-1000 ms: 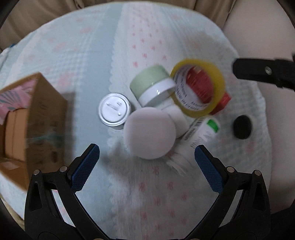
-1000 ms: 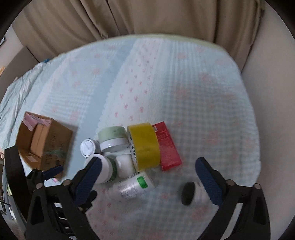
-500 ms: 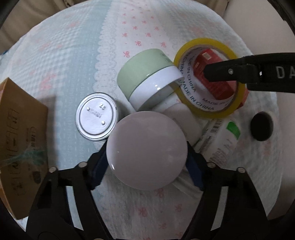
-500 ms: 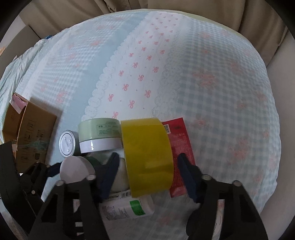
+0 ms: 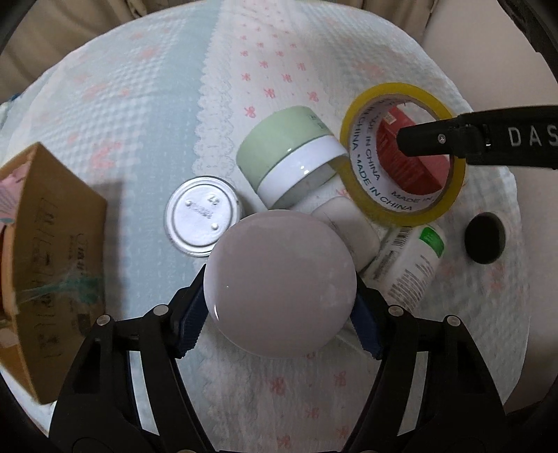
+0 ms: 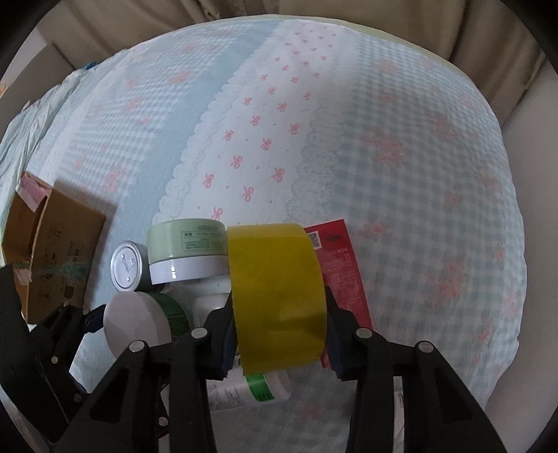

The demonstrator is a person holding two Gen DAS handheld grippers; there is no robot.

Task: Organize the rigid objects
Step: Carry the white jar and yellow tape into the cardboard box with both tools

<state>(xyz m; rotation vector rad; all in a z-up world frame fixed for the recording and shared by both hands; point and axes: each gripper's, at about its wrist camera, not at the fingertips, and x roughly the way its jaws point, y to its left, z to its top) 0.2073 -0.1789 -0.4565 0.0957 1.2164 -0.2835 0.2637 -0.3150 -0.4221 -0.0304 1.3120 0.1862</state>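
Note:
A pile of small items lies on a bow-print quilt (image 6: pixel 265 146). My left gripper (image 5: pixel 279 313) is shut on an upright jar with a pale round lid (image 5: pixel 279 289), its blue pads pressed on both sides. My right gripper (image 6: pixel 279 331) is shut on a yellow tape roll (image 6: pixel 275 296) standing on edge. One right finger (image 5: pixel 453 143) crosses the roll's (image 5: pixel 401 209) open face. Around them sit a green-lidded cream jar (image 5: pixel 289 156), a silver tin (image 5: pixel 204 221), a red box (image 6: pixel 340 265), a small white jar (image 5: pixel 352 226) and a lying white bottle (image 5: pixel 411 265).
An open cardboard box (image 5: pixel 52 251) stands at the left edge of the quilt. A black round piece (image 5: pixel 484 238) lies to the right of the bottle. Beige curtains (image 6: pixel 314 21) hang behind, and a beige surface (image 5: pixel 488 52) borders the quilt on the right.
Both grippers came down onto the pile and closed. The left now clamps the pale-lidded jar; the right now clamps the yellow tape roll.

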